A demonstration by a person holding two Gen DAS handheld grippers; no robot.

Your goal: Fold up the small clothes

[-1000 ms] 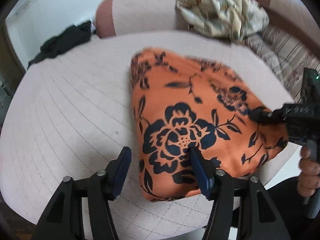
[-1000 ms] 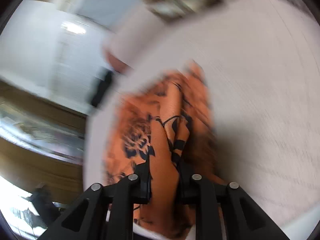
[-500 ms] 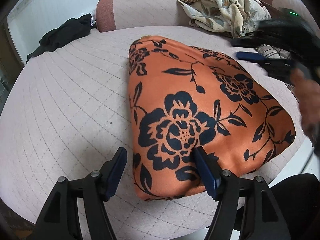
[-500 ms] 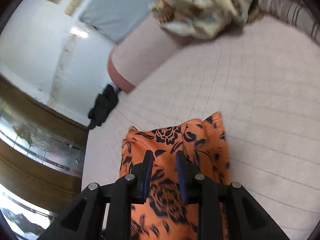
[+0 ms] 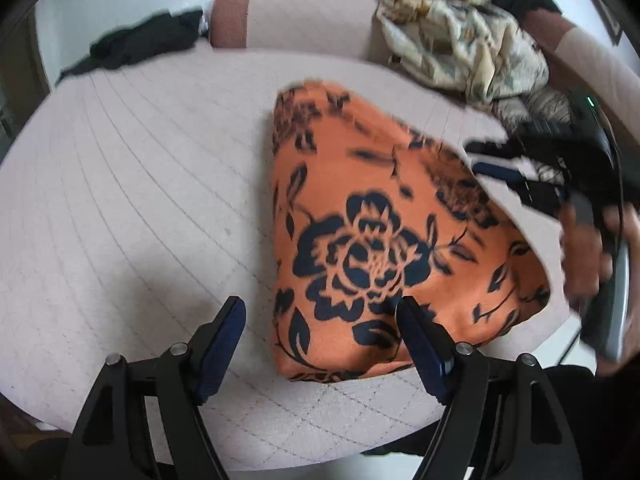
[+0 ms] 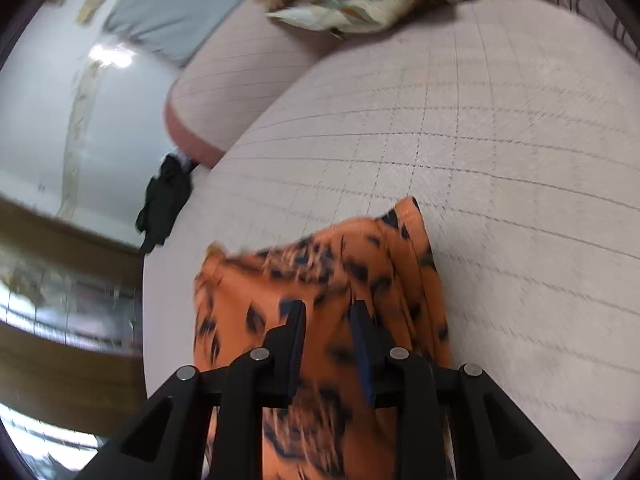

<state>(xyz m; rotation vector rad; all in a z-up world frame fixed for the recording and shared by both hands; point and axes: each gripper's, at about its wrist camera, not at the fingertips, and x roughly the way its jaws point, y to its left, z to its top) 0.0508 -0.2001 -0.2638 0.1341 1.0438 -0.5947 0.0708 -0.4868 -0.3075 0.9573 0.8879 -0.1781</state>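
An orange garment with black flowers (image 5: 360, 240) lies folded into a rough triangle on the pale quilted seat (image 5: 140, 180). My left gripper (image 5: 320, 320) hovers at the garment's near corner with its jaws opening. The right finger overlaps the cloth, the left one stands over bare seat, and the pads press on nothing. In the left wrist view a hand holds my right gripper (image 5: 478, 157) over the garment's far right side. In its own view the right gripper (image 6: 328, 312) hangs above the orange garment (image 6: 280, 280), jaws a narrow gap apart with no cloth between them.
A crumpled cream floral cloth (image 5: 464, 52) lies at the back right against the backrest (image 5: 304, 16). A black garment (image 5: 148, 40) sits at the back left edge. The seat's rounded front edge runs just below my left fingers. Bare quilted seat (image 6: 500, 140) stretches right of the garment.
The right gripper let go of the raised fold it was pinching and drew away to the garment's far right. The garment settled flat. My left jaws spread wider.
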